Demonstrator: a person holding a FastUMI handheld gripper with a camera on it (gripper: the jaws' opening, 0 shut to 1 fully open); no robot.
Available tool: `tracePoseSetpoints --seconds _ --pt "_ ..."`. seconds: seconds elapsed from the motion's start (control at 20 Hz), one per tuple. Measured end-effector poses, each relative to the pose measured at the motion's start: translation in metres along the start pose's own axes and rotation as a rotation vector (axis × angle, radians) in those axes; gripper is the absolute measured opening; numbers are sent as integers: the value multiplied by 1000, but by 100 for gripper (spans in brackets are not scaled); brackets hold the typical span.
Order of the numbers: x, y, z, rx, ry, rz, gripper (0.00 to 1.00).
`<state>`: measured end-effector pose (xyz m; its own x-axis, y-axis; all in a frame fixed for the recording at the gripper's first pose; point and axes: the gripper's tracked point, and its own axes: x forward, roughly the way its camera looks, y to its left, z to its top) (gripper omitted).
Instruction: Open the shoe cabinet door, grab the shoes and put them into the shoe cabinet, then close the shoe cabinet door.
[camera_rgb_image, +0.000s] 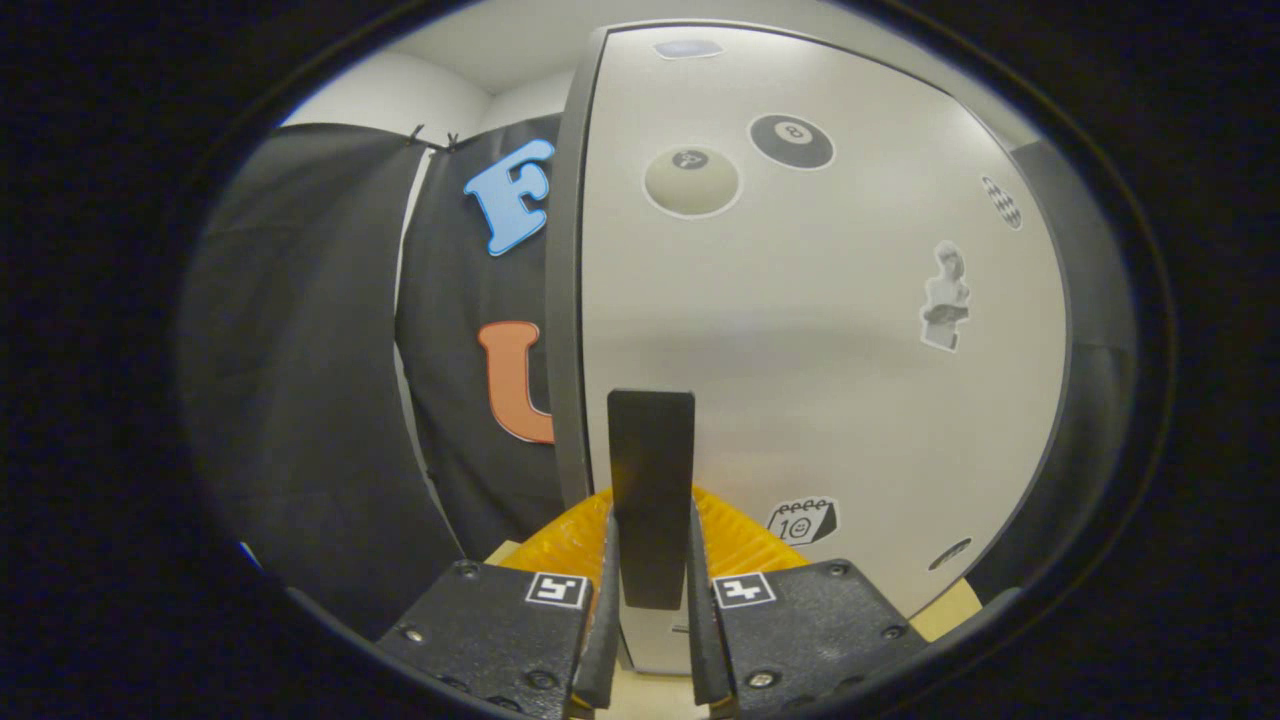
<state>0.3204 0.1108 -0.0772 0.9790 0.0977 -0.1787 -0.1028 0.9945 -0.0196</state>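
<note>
Leftmost, the booth's black cloth wall (300, 380) hangs in folds across the left third of the frame, with a pale wall and ceiling showing above it at the upper left. Next comes the grey side edge of the shoe cabinet door (563, 280), running top to bottom just left of centre. The door's pale face (820, 330) spreads over the centre and right of the frame, close to the camera. Stickers dot it: a cream ball (692, 180) and a black ball (791, 141) near the top centre, a small checkered one at the upper right, a statue bust (946, 296) at the right, and a calendar sticker (803, 520) toward the lower right.

At the lower centre a dark upright handle (651, 495) stands out from the door. The gripper (651, 590) is clenched on this handle, one finger (607, 600) pressing its left side and the other its right side, with the handle's lower end sitting between them. Behind the handle and fingers a ridged yellow part (745, 540) fans out to either side. Whether the door is ajar or flush with the cabinet cannot be told.
</note>
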Motion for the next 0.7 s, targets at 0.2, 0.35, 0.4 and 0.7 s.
tracePoseSetpoints --seconds 0.2,0.35,0.4,0.7 --pt "-17 0 -2 20 -3 57 29" --pt "-43 1 -5 22 -8 87 28" --pt "-52 1 -6 18 -7 94 27" --pt "-123 -15 -15 81 28 174 25"
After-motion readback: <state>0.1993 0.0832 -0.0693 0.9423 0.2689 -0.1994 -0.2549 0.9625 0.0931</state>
